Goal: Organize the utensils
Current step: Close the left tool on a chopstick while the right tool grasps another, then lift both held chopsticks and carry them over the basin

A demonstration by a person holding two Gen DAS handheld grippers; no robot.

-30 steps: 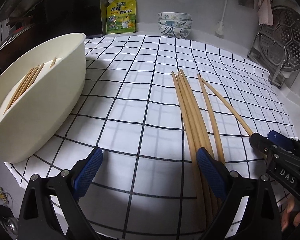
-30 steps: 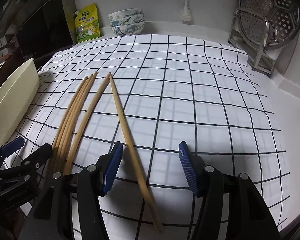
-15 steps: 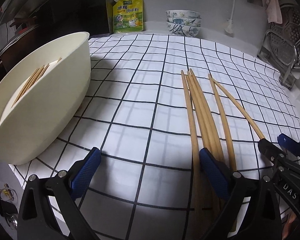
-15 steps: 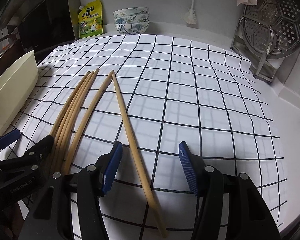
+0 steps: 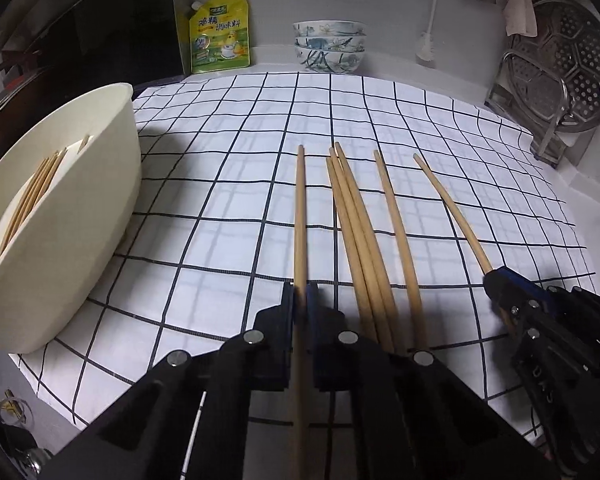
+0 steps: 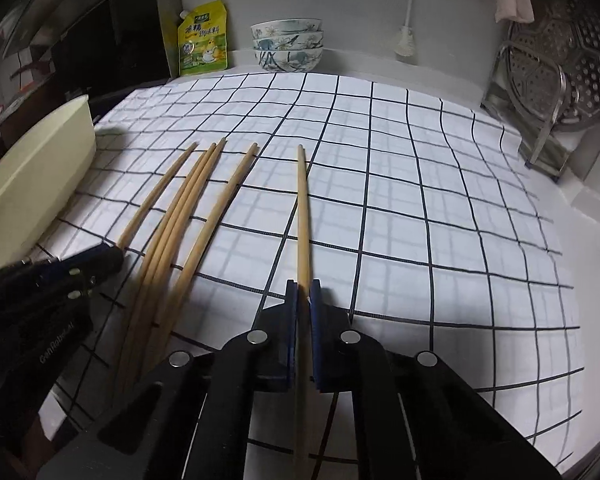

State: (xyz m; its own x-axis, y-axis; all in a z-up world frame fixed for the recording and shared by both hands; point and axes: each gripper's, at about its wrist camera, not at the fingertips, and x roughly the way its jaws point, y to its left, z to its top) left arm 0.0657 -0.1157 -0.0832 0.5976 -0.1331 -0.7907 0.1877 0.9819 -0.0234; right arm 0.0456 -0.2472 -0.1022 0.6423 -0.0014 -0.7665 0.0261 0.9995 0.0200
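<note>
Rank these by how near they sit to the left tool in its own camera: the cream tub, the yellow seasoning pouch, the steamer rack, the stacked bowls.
From the left tool, shut on a chopstick:
1. Cream tub, close on the left.
2. Steamer rack, far right, against the wall.
3. Yellow seasoning pouch and stacked bowls, both at the back wall, too close to call.

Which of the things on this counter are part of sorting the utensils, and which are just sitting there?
Part of the job: loose chopsticks, cream tub holding chopsticks, left gripper, right gripper.

Just sitting there: seasoning pouch, stacked bowls, steamer rack, checked cloth.
</note>
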